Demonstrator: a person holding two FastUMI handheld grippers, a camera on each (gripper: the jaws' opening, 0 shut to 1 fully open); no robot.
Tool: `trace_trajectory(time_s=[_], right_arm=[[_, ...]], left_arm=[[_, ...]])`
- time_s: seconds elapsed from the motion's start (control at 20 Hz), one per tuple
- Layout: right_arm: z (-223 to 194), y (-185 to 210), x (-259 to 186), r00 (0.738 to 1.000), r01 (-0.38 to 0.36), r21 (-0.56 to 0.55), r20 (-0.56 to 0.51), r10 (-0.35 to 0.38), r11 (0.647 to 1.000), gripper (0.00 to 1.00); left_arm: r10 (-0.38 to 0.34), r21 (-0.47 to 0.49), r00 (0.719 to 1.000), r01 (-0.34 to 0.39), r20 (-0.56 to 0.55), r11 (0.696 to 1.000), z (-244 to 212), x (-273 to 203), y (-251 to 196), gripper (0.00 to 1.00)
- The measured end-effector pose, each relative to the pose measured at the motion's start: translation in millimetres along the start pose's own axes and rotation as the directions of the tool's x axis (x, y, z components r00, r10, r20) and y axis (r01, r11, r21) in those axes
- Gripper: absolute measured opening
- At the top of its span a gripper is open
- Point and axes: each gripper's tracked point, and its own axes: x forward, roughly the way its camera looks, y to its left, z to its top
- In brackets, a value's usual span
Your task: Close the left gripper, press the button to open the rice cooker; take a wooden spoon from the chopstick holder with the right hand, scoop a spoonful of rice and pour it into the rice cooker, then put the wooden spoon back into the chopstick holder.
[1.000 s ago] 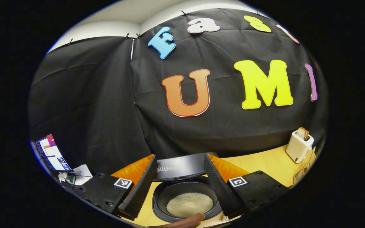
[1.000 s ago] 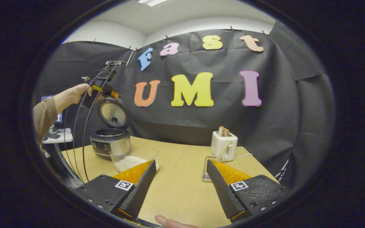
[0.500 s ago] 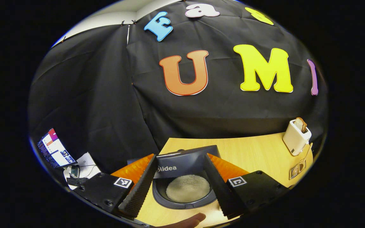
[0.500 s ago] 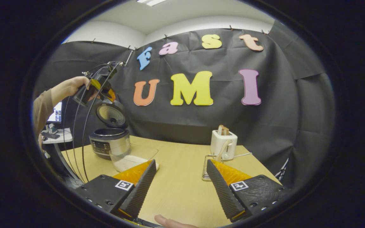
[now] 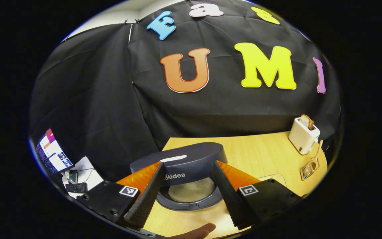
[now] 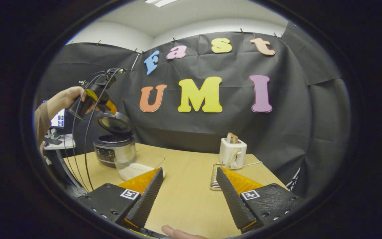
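The rice cooker (image 6: pixel 114 152) stands at the table's far left, its dark lid (image 6: pixel 113 122) tilted about halfway down. A hand (image 6: pixel 65 99) holds my left gripper (image 6: pixel 106 107) against the lid's raised edge. In the left gripper view that gripper (image 5: pixel 188 164) is open, its fingers straddling the lid (image 5: pixel 181 159) over the white rice (image 5: pixel 191 192) in the pot. My right gripper (image 6: pixel 189 171) hangs open and empty over the table. The wooden spoon (image 5: pixel 317 151) stands in the chopstick holder (image 5: pixel 308 169) by the toaster.
A clear glass bowl of rice (image 6: pixel 138 166) sits just in front of the cooker. A white toaster (image 6: pixel 232 152) with bread stands at the back right of the wooden table (image 6: pixel 184 199). A small desk with a monitor (image 5: pixel 51 154) lies beyond the left edge.
The cooker's lid has swung from upright to roughly half down, and my left gripper has gone down and forward with it. The right gripper has stayed in place.
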Motion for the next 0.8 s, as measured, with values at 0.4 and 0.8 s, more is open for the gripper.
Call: trace_trajectory(time_s=[0.4,0.8], right_arm=[[-10,-7,5,1.0,0.003,0.015,-0.023,-0.003,1.0,0.95],[-12,-6,6,1.0,0.001,0.014,-0.023,-0.001,1.0,0.95]], left_arm=[[0.058,-0.001,0.998,-0.058,0.02,0.998,-46,0,-9,0.9],[0.007,-0.077,0.997,-0.012,-0.073,0.997,-98,4,-26,0.94]])
